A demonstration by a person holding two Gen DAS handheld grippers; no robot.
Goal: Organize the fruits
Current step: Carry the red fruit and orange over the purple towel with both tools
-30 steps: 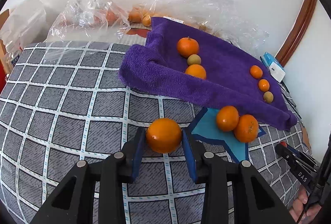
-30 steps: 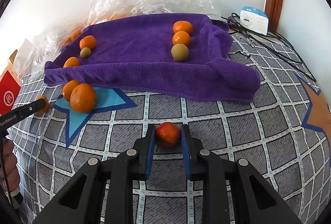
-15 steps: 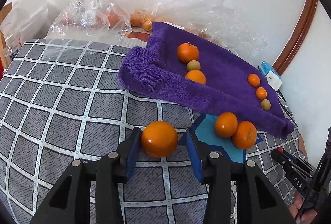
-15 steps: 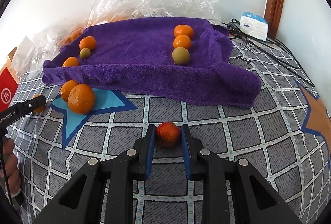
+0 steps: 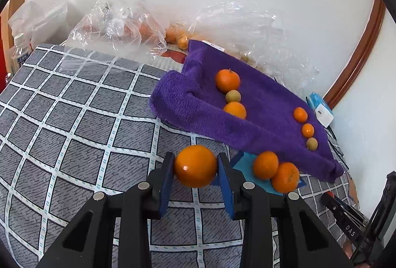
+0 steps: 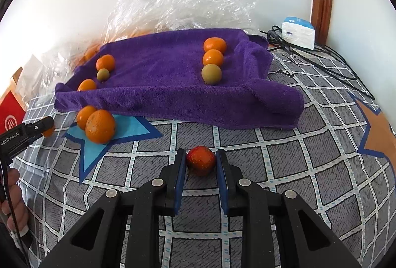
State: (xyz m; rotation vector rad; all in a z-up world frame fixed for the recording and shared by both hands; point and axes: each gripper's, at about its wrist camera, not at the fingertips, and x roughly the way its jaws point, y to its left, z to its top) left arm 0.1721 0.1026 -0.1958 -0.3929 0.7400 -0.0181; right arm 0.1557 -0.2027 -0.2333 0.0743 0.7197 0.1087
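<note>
Left wrist: left gripper (image 5: 196, 167) clamps orange (image 5: 195, 166), raised | right gripper (image 6: 201, 164) low, brackets red fruit (image 6: 200, 160), grip unclear

The left wrist view looks low and close from the near left across the checked bed (image 5: 74, 124) toward the far right. The right wrist view faces straight ahead; both share the purple towel (image 5: 259, 104) (image 6: 160, 69).
</note>
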